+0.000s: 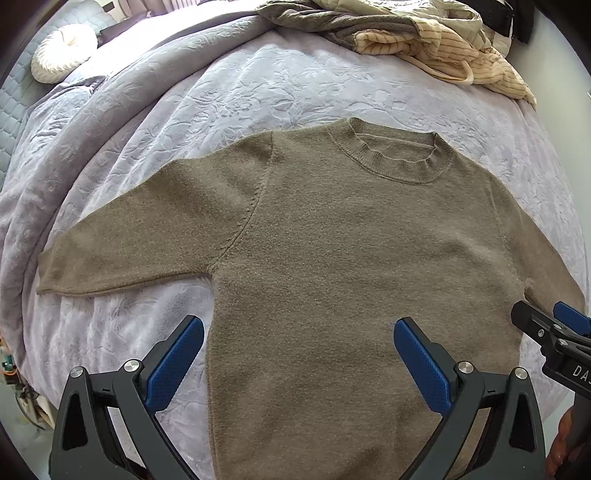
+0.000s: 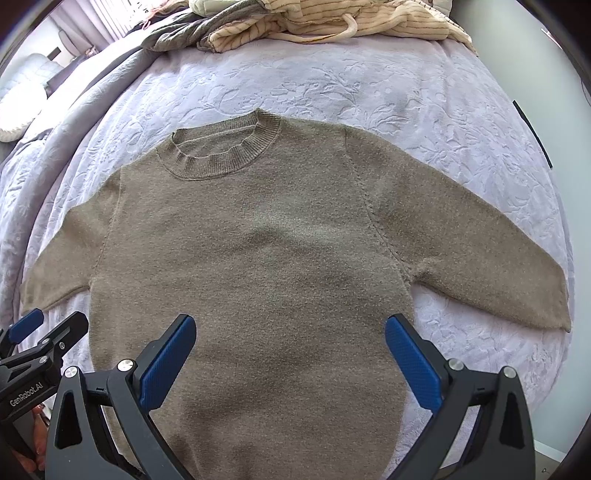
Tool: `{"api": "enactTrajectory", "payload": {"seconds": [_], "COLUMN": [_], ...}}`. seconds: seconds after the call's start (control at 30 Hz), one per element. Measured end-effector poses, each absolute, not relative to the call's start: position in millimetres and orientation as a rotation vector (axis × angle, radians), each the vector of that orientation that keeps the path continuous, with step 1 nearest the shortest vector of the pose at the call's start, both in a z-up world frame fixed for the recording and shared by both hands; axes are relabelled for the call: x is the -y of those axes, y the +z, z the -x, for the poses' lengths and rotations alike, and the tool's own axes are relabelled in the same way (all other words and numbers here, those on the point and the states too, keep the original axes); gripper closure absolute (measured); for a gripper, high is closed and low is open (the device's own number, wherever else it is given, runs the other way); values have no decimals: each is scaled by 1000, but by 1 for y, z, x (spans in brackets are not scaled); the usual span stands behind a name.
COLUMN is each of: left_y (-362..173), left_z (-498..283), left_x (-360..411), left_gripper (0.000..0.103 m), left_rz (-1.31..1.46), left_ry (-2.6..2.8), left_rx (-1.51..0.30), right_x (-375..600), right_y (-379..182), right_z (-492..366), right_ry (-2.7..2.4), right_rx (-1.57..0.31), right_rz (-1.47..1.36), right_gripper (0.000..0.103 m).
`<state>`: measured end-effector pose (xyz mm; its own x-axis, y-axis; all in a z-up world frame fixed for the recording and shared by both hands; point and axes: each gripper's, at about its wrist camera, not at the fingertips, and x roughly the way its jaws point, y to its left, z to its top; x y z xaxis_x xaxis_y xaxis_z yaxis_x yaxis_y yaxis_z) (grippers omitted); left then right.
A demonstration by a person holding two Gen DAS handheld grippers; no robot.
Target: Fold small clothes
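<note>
A brown sweater [image 1: 332, 258] is laid flat, front up, on a lilac bedspread [image 1: 258, 92], with its ribbed collar [image 1: 399, 158] turned away from the cameras and both sleeves spread out to the sides. The left gripper [image 1: 299, 360] is held low over the lower body of the sweater, pointed toward the collar, its jaws spread wide and nothing held between them; one blue pad [image 1: 173, 363] is seen over the garment's left edge and the other over the knit. The right gripper [image 2: 290, 358] is posed alike beside it, level and facing forward, its jaws equally wide apart and empty, both blue pads [image 2: 413, 363] over the lower body. Each gripper is caught at the edge of the other's view, so the two are set side by side, near but apart. Whether the fingertips touch the knit cannot be told. A heap of clothes [image 2: 332, 22] is piled at the far edge of the bed, and a white cushion [image 1: 62, 51] is seen at far left.
</note>
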<state>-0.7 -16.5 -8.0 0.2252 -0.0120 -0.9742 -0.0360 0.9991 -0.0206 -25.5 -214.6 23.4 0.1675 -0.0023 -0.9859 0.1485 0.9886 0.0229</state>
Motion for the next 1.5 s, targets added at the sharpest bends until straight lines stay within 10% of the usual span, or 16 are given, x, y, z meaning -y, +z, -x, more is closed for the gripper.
{"api": "enactTrajectory", "payload": {"seconds": [1.5], "left_y": [-26], "left_z": [-6], "left_x": [9], "left_gripper": [0], "left_rz": [68], "left_ry": [17], "left_rx": [-1378], "right_x": [204], "right_y": [3], "right_z": [16], "right_ry": [-100], "right_rx": [-1432], "right_rz": [-71], "right_gripper": [1]}}
